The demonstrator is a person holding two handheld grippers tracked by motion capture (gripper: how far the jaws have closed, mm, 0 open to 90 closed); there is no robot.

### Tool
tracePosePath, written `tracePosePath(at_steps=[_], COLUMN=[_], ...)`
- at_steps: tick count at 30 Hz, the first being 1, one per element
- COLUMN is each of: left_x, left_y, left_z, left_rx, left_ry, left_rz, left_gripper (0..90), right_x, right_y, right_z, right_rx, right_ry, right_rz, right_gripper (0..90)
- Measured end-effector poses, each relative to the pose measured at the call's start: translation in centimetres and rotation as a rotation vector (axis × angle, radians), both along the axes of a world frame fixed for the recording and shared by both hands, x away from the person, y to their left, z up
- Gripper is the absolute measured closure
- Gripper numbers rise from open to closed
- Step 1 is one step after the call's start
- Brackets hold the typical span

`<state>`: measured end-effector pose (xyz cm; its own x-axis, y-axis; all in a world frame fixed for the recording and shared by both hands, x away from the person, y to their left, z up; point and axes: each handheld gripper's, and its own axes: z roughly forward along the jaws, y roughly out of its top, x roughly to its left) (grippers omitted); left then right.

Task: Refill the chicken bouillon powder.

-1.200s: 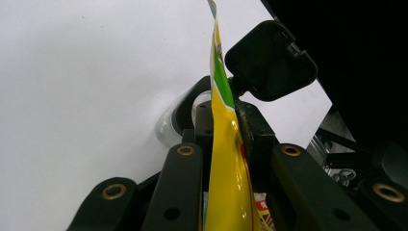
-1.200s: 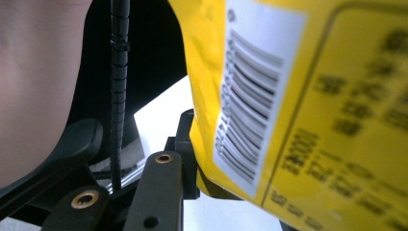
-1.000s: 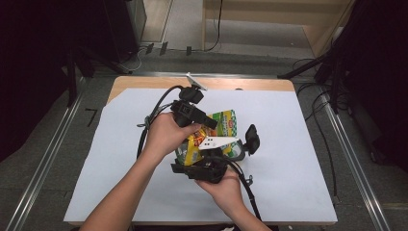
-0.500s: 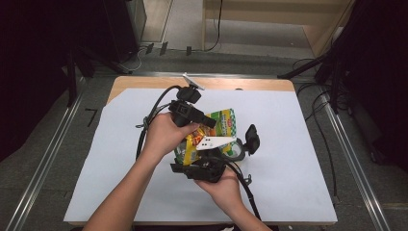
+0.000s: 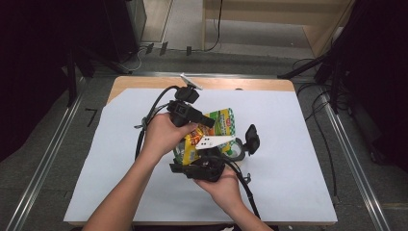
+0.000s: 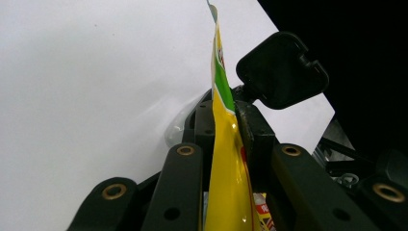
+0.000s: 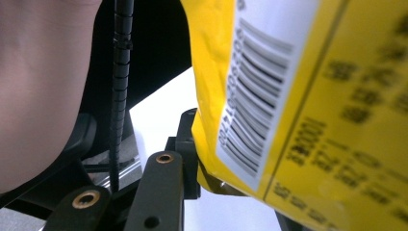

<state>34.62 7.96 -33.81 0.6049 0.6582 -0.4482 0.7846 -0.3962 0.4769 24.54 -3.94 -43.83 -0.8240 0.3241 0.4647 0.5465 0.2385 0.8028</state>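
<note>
1. Item: one yellow and green snack packet [image 5: 217,126] is held above the white sheet [image 5: 298,144] that covers the bench [image 5: 144,83], near its middle, between the two hands.
2. Left tool [image 6: 230,120]: in the left gripper view its jaws are clamped on the packet's thin edge, yellow film with a green band pinched between them. In the high view the left hand [image 5: 163,134] grips this tool at the packet's upper left.
3. Right tool [image 7: 202,159]: in the right gripper view its near jaw presses the packet's lower edge; the other jaw is hidden behind the film, so I cannot tell how the jaws stand. The right hand [image 5: 223,182] holds it below the packet.
4. Markings: a barcode [image 7: 255,101] on a white panel is plain in the right gripper view (digits beside it and the dark print on the yellow field are too blurred to read). No brand name is legible.
5. Change: against the earlier frames, packet, hands and tools stand in practically the same places; no shift is noticeable.
</note>
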Motion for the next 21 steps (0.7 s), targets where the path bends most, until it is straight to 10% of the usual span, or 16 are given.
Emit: tracePosePath(at_steps=[21], left_x=[0.09], left_y=[0.67], left_z=[0.08], left_rx=[-0.083], left_ry=[0.005], left_rz=[0.006], left_gripper=[78.4], right_x=[0.43], right_y=[-0.52], right_z=[0.11], right_rx=[0.005], right_ry=[-0.008], right_rz=[0.027], right_gripper=[73.2])
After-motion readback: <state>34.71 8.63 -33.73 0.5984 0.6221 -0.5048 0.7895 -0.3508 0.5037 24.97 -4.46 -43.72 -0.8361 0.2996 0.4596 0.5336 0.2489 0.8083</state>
